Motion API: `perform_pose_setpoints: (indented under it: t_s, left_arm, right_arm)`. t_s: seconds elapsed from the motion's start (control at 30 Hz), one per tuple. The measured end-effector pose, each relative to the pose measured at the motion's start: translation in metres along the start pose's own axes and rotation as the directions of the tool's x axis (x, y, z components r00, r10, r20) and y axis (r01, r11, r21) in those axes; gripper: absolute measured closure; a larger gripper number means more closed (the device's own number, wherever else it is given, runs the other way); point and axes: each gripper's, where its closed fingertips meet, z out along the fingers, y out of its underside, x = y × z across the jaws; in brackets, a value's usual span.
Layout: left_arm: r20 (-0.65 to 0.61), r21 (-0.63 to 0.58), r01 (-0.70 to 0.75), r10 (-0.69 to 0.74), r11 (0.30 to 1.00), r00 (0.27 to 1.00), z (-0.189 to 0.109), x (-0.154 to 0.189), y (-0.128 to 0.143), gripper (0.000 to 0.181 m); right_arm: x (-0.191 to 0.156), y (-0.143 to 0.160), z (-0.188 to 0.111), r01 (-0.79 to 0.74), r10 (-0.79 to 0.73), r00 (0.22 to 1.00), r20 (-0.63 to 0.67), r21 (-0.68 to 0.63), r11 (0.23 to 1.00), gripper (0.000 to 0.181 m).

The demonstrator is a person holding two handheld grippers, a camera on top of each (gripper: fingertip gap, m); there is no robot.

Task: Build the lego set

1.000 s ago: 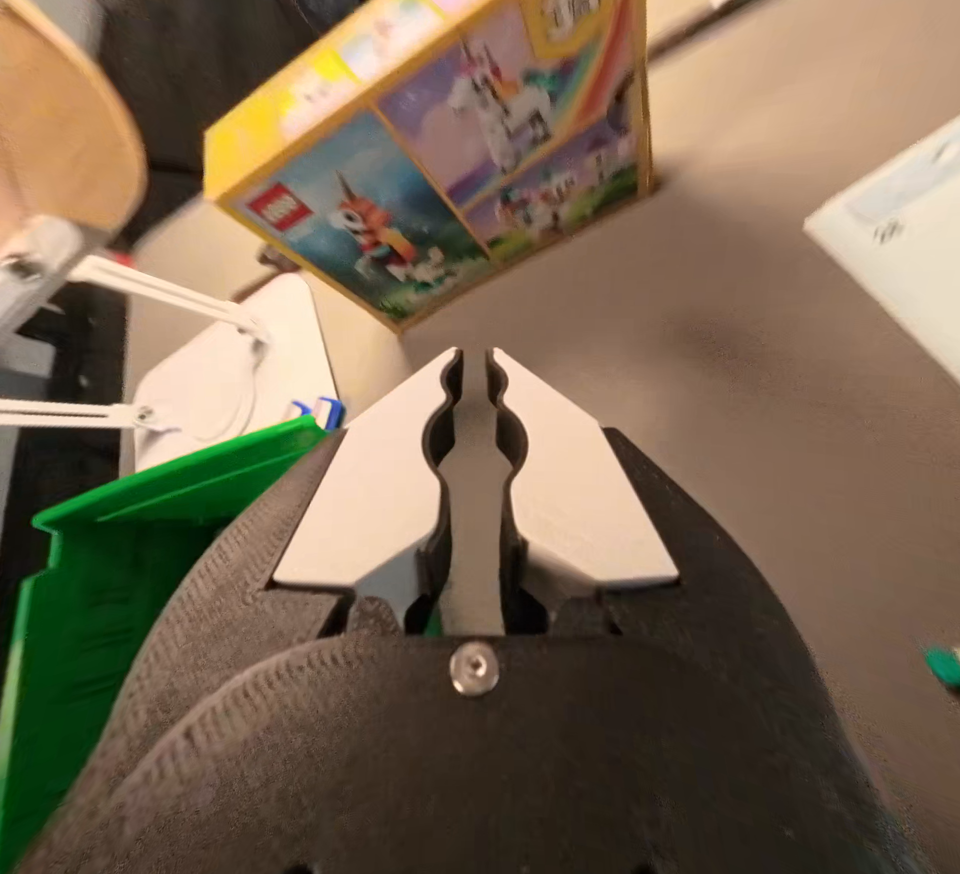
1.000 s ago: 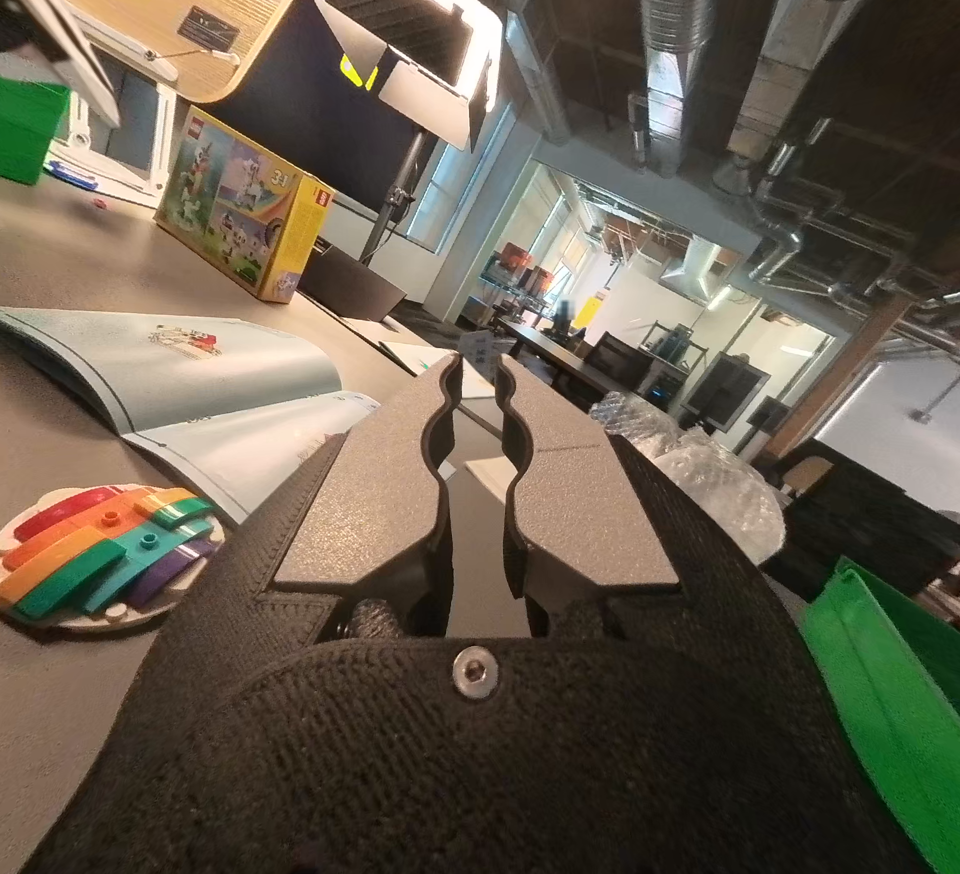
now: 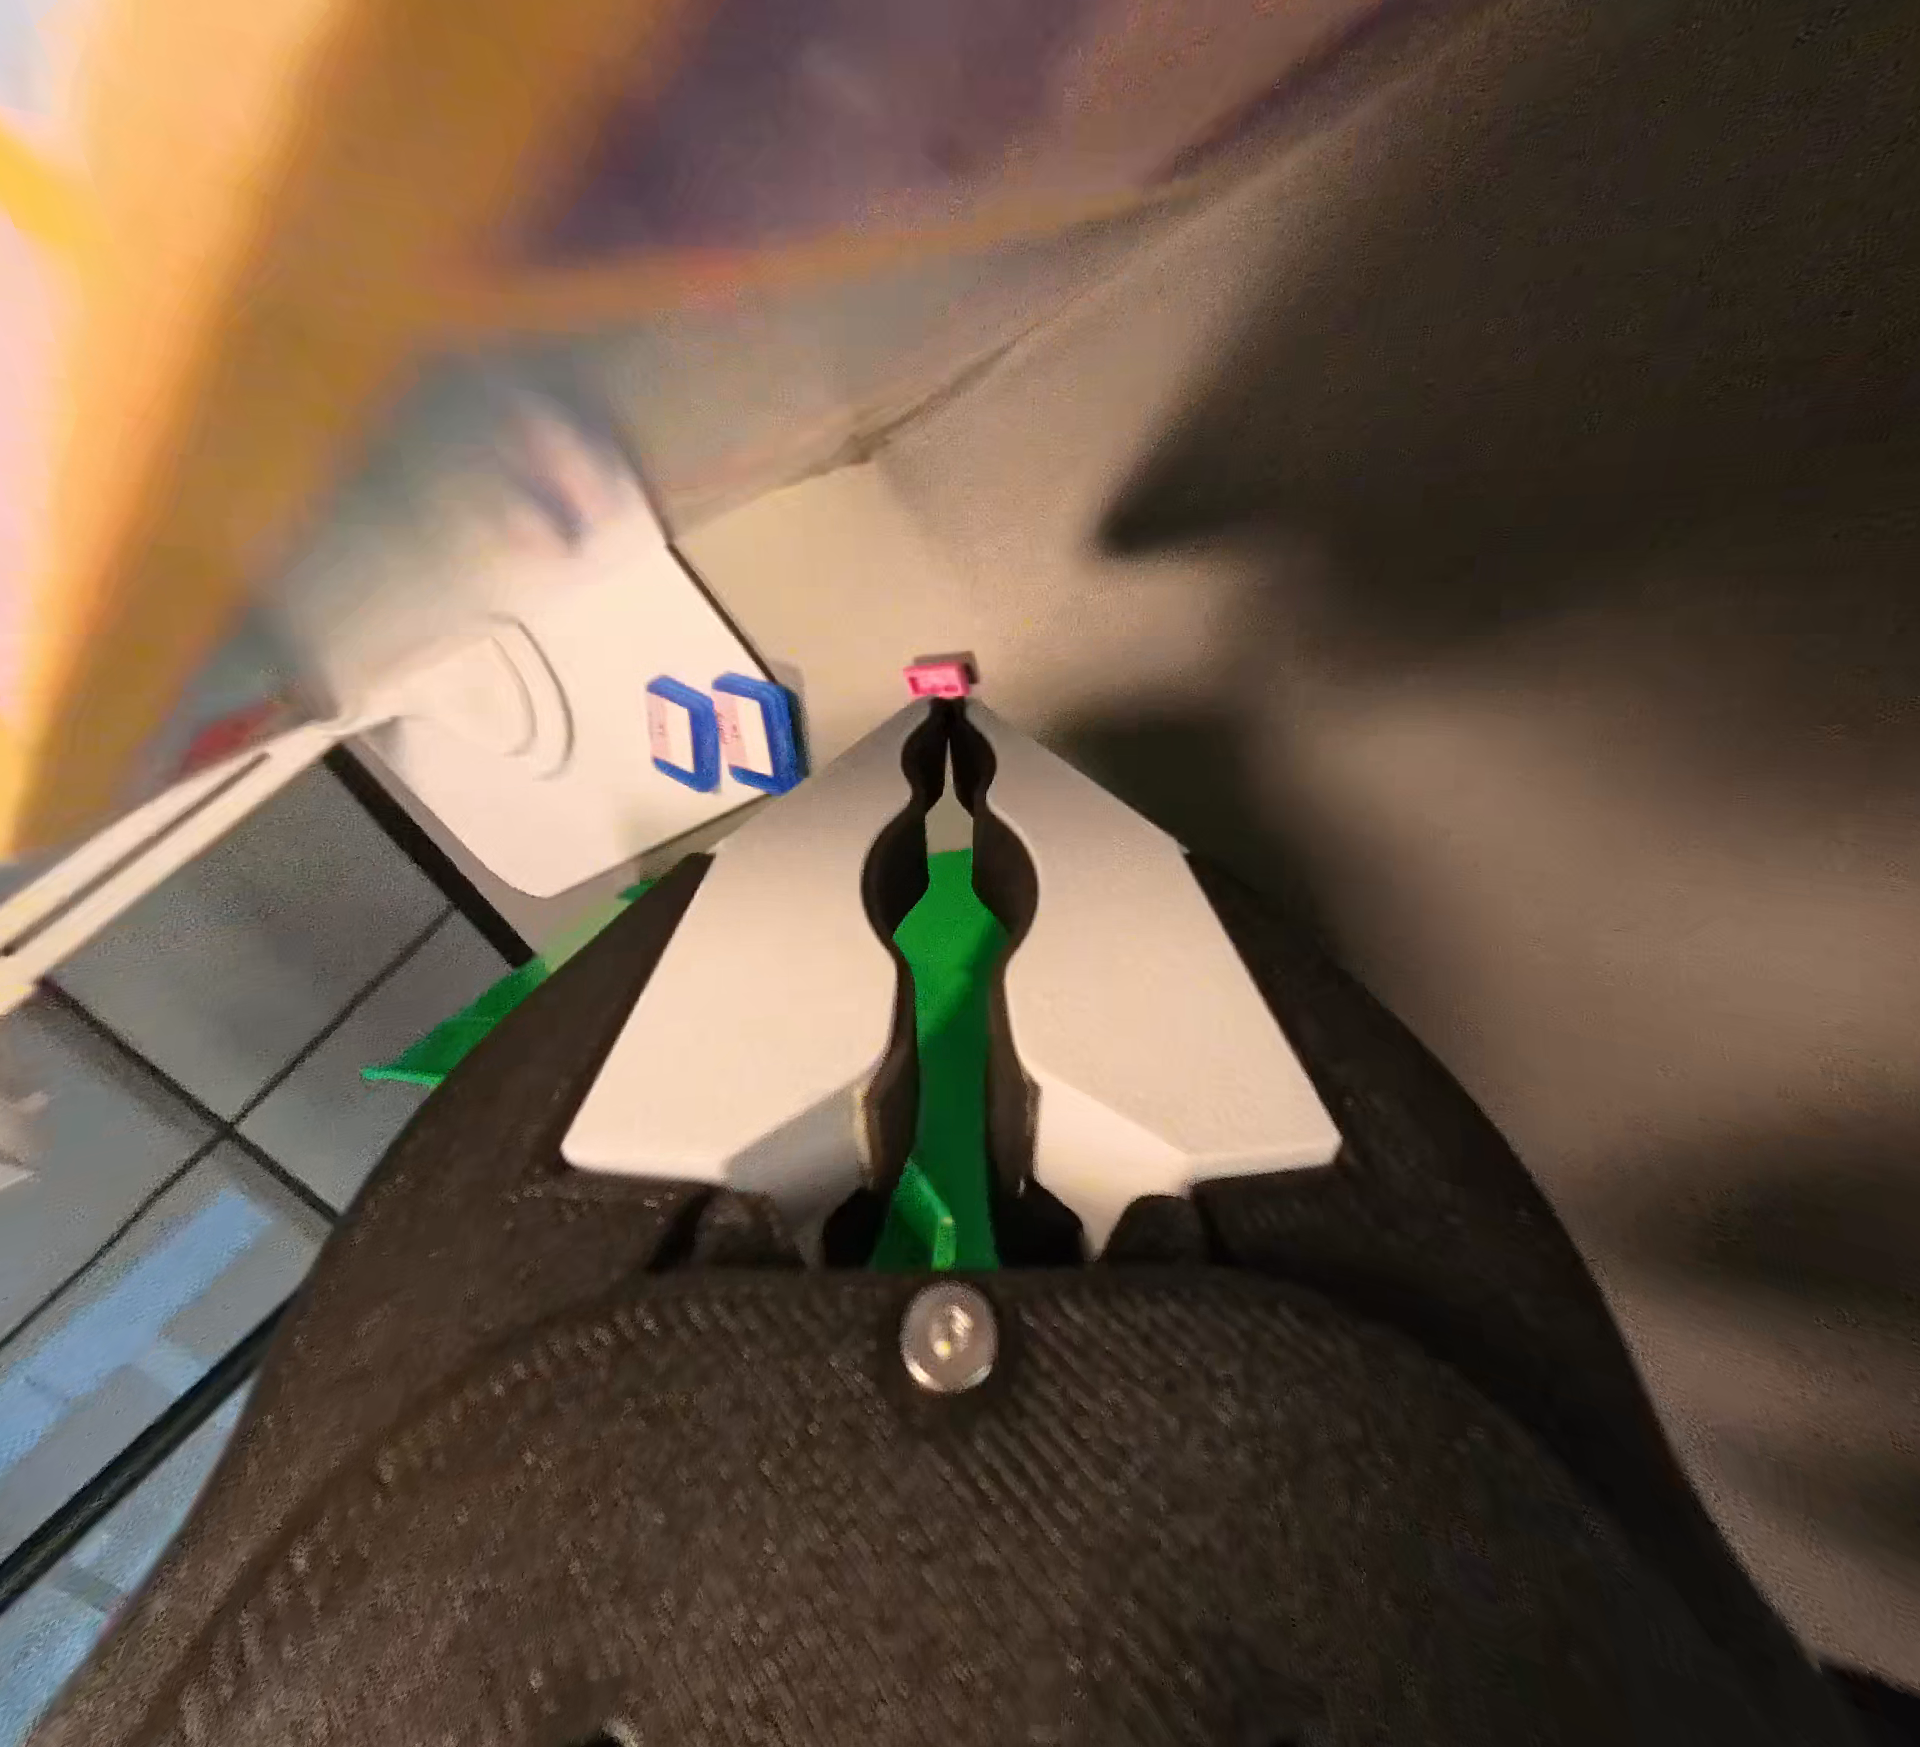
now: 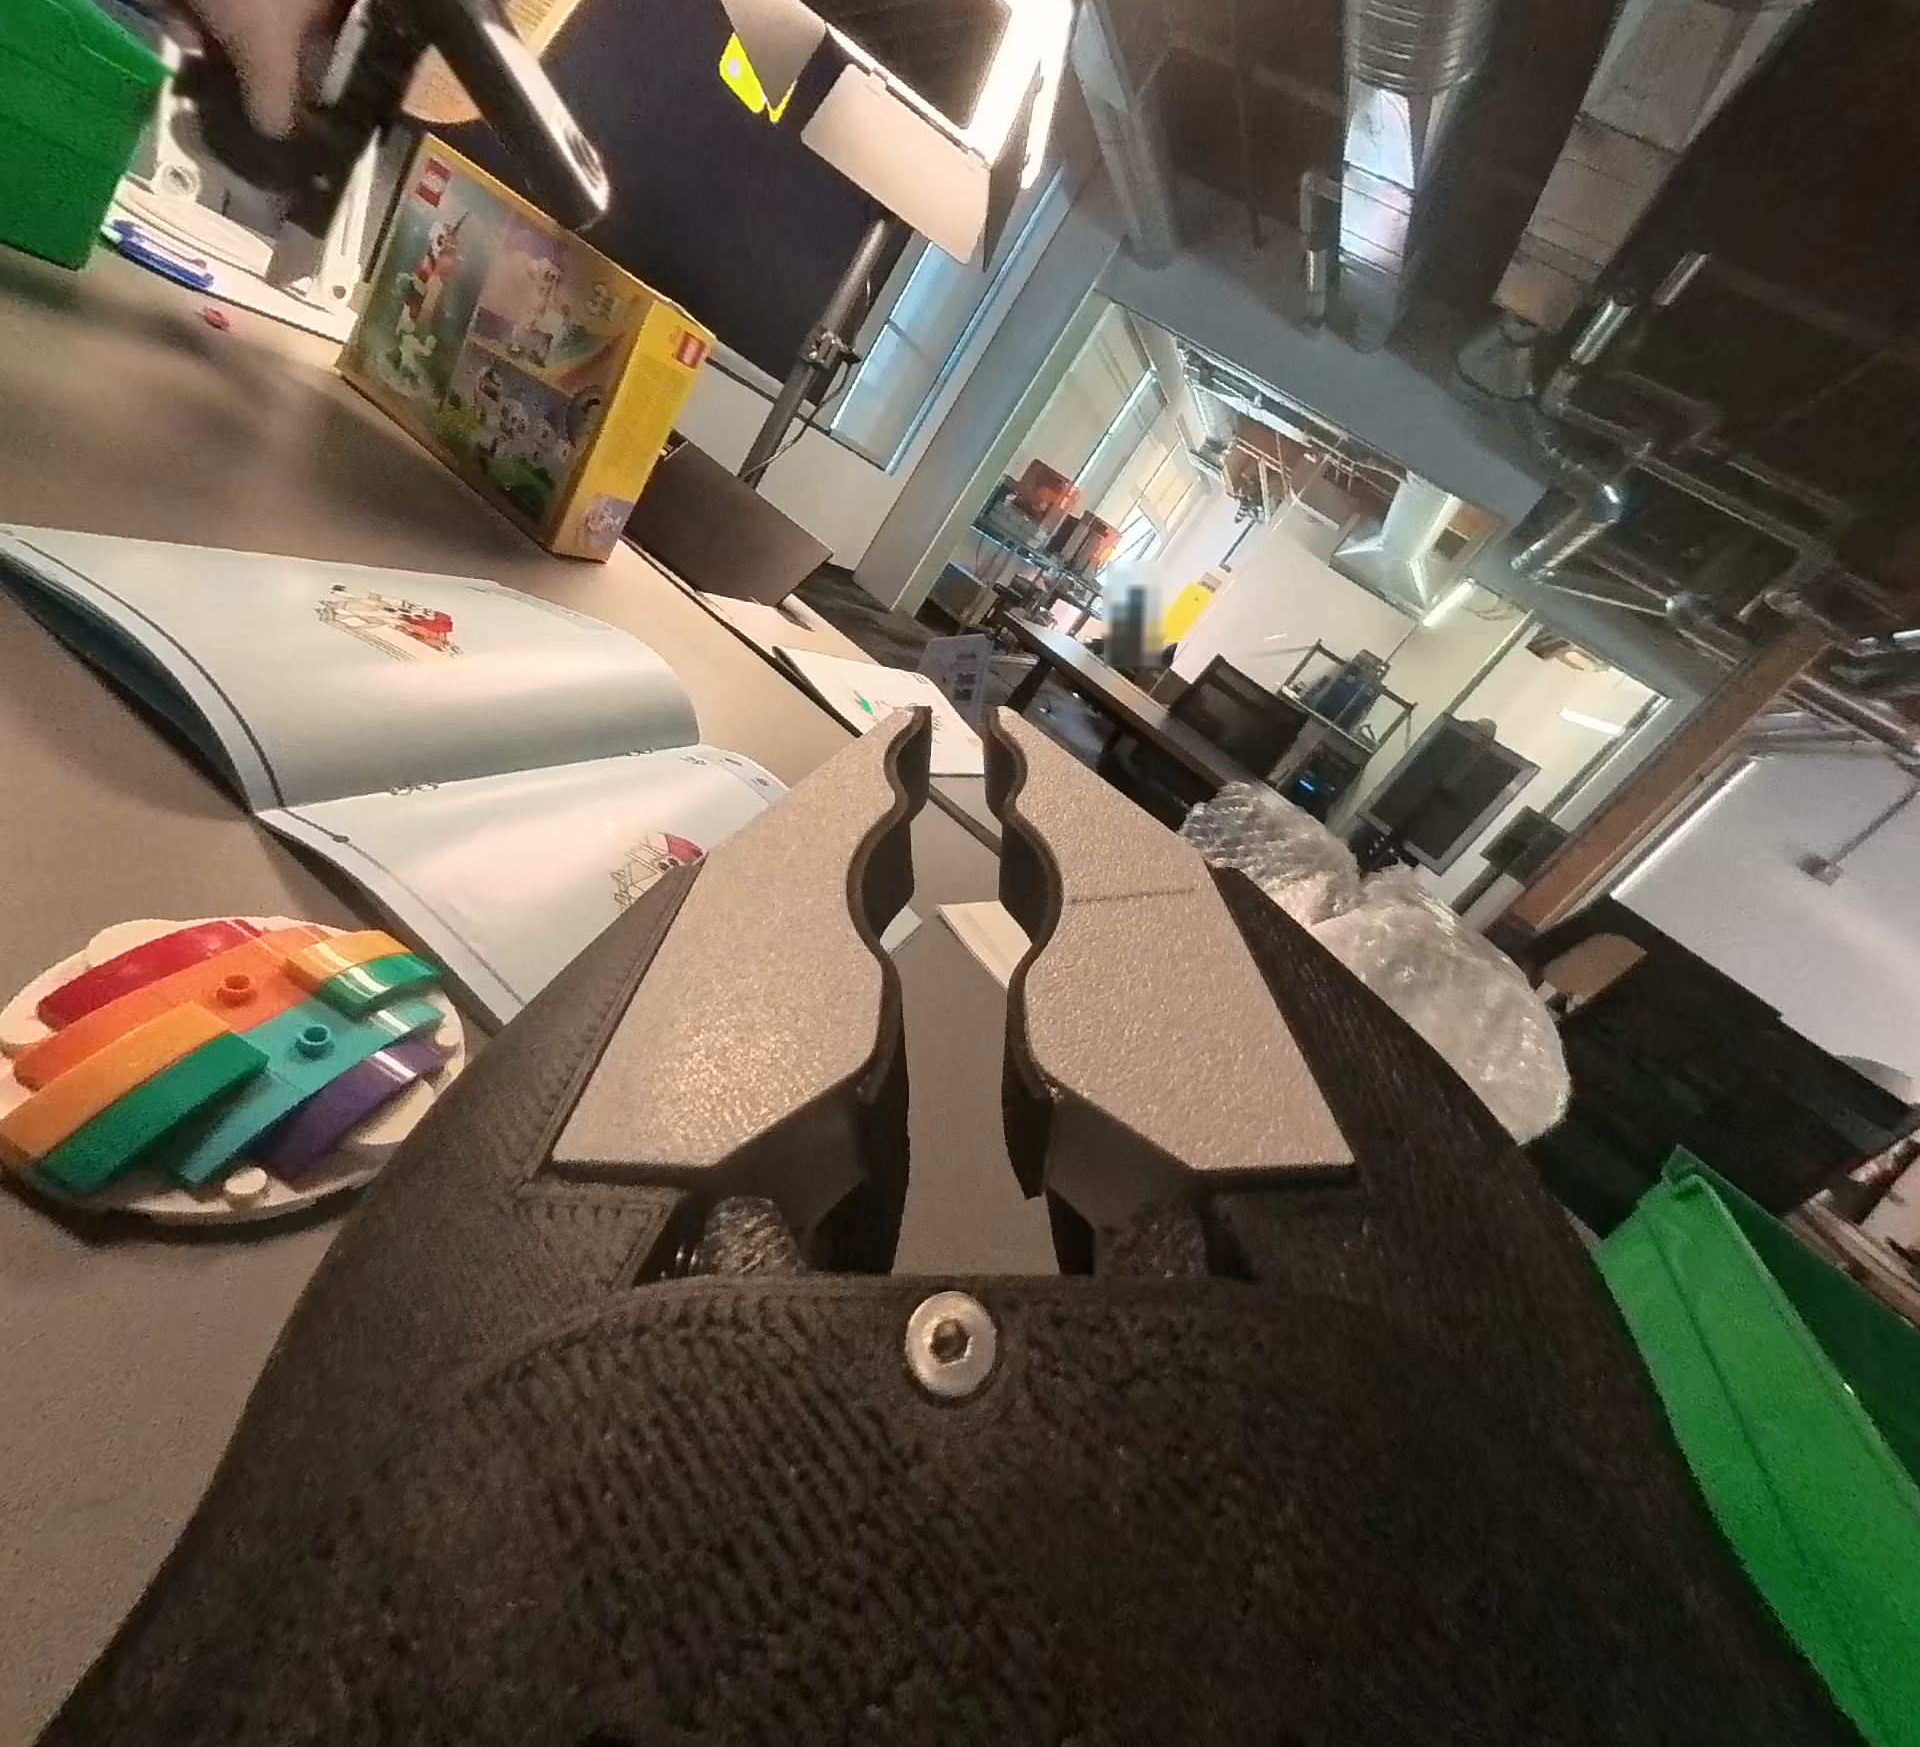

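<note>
The left gripper (image 3: 940,715) has swung down and away from the lego box (image 4: 520,367), toward the far left corner of the bench (image 4: 156,471). A tiny pink piece (image 3: 940,679) now sits right at its tips. Its tongs look pressed almost together, closer than they were. From the right wrist view the pink piece seems to lie on the bench, so I think it is not picked up yet. Two small blue pieces (image 3: 727,731) lie just left of it on a white base. Near the front left edge sits the rainbow build (image 4: 208,1053), the task's thing, with its colored strips on a round white plate. It looks partly done, and it has not moved. Behind it the open booklet (image 4: 416,710) lies flat, with the box farther back. The right gripper (image 4: 951,731) has hardly shifted. It hangs near the front of the bench with its tongs spread a little, holding nothing. So one part is built, and more pieces are left to fetch and press on.
</note>
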Motion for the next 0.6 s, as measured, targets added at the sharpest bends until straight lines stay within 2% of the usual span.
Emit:
perform_pose_setpoints:
  t_s: [0.03, 0.2, 0.33, 0.6]
  left_arm:
    - [0.023, 0.023, -0.006, 0.006, 1.0, 1.0, 0.002, 0.001, 0.0, 0.181]
    - [0.158, 0.032, 0.008, -0.013, 0.999, 0.987, 0.014, -0.007, 0.005, 0.181]
    - [0.112, -0.018, 0.036, -0.034, 0.999, 0.993, 0.025, 0.001, 0.008, 0.181]
    - [0.12, -0.055, 0.054, -0.047, 0.997, 0.992, 0.038, -0.002, 0.012, 0.181]
  right_arm:
    - [-0.001, 0.0, 0.0, 0.002, -0.002, 1.0, 0.002, 0.001, 1.0, 0.174]
    - [-0.004, -0.001, 0.0, 0.018, -0.018, 1.0, 0.012, -0.001, 1.0, 0.174]
    - [-0.004, -0.001, 0.0, 0.019, -0.019, 1.0, 0.012, -0.002, 1.0, 0.174]
    - [-0.005, -0.002, 0.0, 0.02, -0.02, 1.0, 0.017, 0.001, 1.0, 0.174]
